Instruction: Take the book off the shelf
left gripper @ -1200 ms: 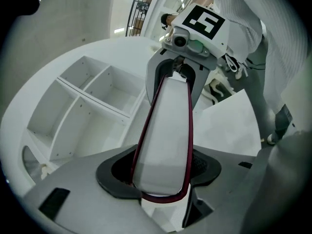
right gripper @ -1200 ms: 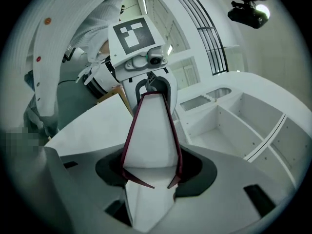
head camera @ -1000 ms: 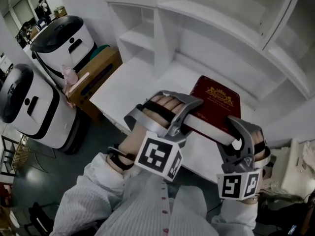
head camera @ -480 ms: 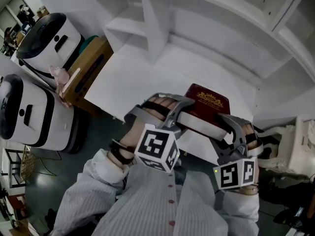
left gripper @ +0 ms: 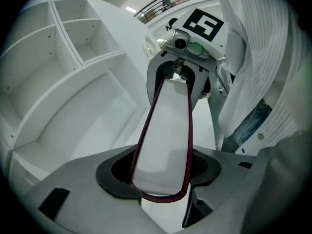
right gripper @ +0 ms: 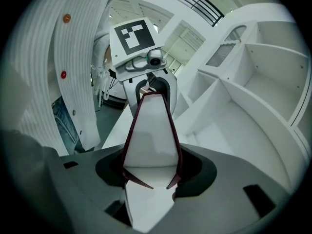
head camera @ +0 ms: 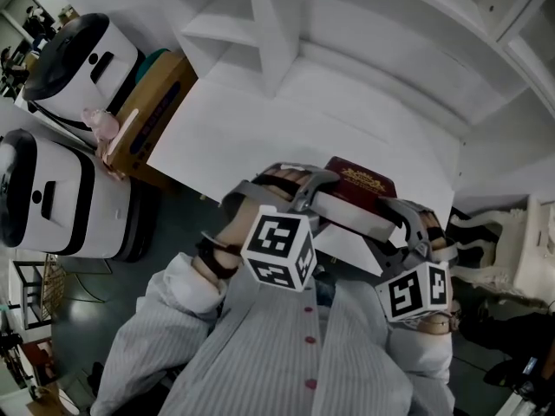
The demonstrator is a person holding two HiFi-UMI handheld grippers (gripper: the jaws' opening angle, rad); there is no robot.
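A dark red book (head camera: 361,185) with gold print on its cover hangs level above the near edge of the white desk (head camera: 234,137), held between both grippers. My left gripper (head camera: 314,191) is shut on the book's left end, and the white page block (left gripper: 165,130) runs straight out from its jaws. My right gripper (head camera: 392,218) is shut on the other end, where the red covers (right gripper: 149,130) splay slightly round the pages. Each gripper's marker cube shows at the book's far end in the other gripper's view.
The white shelf unit (head camera: 260,24) with bare compartments rises behind the desk. Two white-and-black machines (head camera: 52,189) and a brown cardboard box (head camera: 152,102) stand on the floor at the left. A person's striped shirt (head camera: 286,354) fills the bottom of the head view.
Both grippers have drawn the book back from the shelf toward the person's chest, to the desk's near edge. The grip on both ends is unchanged.
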